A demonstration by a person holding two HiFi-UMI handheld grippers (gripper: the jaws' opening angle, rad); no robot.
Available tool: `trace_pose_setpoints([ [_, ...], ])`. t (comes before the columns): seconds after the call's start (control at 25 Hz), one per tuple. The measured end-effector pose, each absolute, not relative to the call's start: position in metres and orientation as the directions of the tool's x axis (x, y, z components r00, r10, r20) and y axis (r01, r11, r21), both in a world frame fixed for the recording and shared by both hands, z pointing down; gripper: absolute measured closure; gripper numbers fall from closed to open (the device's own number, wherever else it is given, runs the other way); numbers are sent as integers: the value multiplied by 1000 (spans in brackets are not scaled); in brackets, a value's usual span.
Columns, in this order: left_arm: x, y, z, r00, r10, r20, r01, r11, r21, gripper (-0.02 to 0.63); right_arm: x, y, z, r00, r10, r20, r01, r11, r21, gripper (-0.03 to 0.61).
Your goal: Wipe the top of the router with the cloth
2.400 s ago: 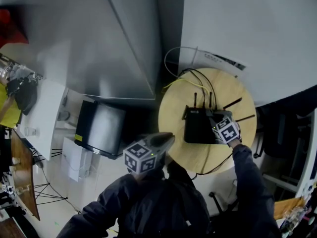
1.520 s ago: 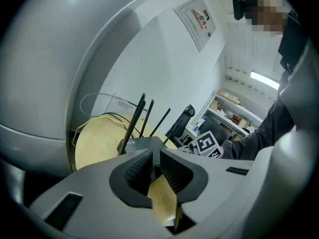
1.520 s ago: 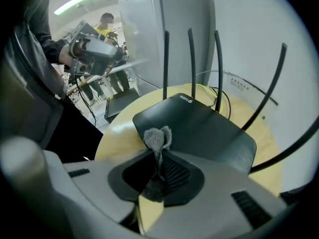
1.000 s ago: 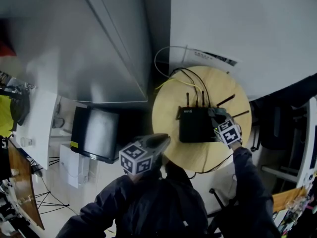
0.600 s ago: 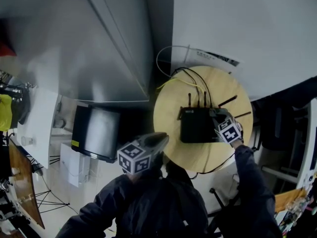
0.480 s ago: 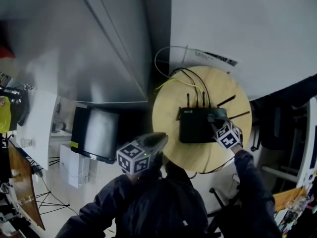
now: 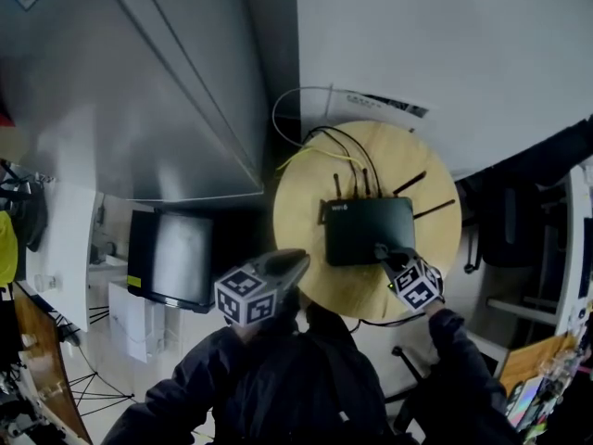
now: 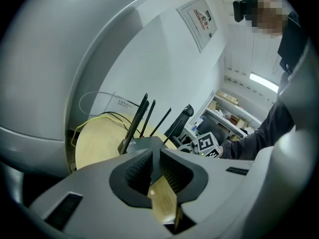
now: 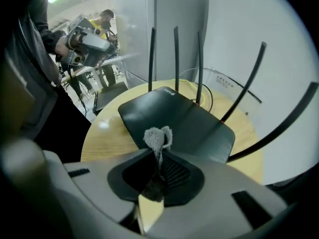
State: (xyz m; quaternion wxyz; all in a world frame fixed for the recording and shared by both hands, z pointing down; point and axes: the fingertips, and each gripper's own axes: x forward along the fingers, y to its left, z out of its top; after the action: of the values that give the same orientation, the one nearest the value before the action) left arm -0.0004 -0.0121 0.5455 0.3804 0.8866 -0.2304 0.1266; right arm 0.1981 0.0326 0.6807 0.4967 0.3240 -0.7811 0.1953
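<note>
seemingly mid-wipe, with right gripper (image 7: pixel 380 248) clamped on the grey cloth (image 9: pixel 158 137) over the near edge of the black router (image 7: pixel 367 228) on the round table (image 7: pixel 301 202), left gripper (image 8: pixel 155 164) closed on nothing off the table, far side judged left to wipe

Left gripper (image 8: pixel 155 156) jaws together, nothing between. Beyond them black router (image 8: pixel 144 143), antennas (image 8: pixel 138 118) upright, on round wooden table (image 8: pixel 97 143). Right gripper (image 8: pixel 198 146) at router's right side.
</note>
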Motion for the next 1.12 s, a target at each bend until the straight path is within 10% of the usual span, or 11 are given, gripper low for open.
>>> trace_pose_setpoints([
  [1.12, -13, -13, 540, 853, -327, 408, -520, -601, 607, 583, 266, -39, 683, -173, -428, 887, -857, 509, 78, 511],
])
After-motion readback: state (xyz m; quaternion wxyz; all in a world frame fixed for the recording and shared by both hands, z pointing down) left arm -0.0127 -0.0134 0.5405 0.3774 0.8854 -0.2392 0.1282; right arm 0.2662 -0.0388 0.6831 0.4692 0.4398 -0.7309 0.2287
